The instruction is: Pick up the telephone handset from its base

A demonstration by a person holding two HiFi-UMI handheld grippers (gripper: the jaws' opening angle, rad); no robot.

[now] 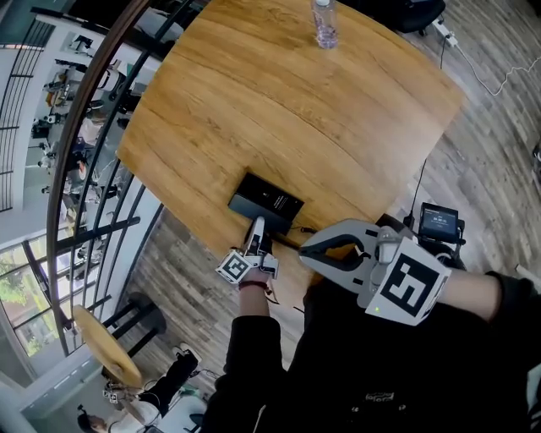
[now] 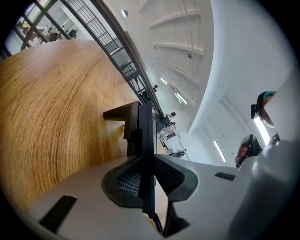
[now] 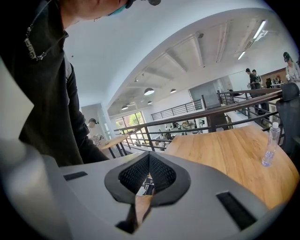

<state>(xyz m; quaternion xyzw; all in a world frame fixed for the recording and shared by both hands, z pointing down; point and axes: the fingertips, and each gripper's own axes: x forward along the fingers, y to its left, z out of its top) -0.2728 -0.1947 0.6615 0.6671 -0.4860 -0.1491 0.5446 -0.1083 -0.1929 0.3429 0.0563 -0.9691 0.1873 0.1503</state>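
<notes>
So here's where we're at: the big wooden table (image 1: pixel 355 118) has the black base (image 1: pixel 275 201) parked right at its near edge, with a water bottle (image 1: pixel 324 24) well apart at the far side. The right gripper (image 1: pixel 334 252) hangs off the table near our body, jaws closed together on nothing. The left gripper (image 2: pixel 149 161) is at the base with its pads clamped on the handset (image 2: pixel 146 136); we can't tell if it's clear of the cradle.

Our worries, biggest first: the base sits so close to the edge that a lift could probably drag it off by the coiled cord (image 2: pixel 158 224); and we're pinching a thin edge, so the handset might twist or slip if the pull isn't straight.

The handset itself looks like a slim, flat, matte black slab seen edge-on, held between the ribbed pads; the cord trails from its near end.
</notes>
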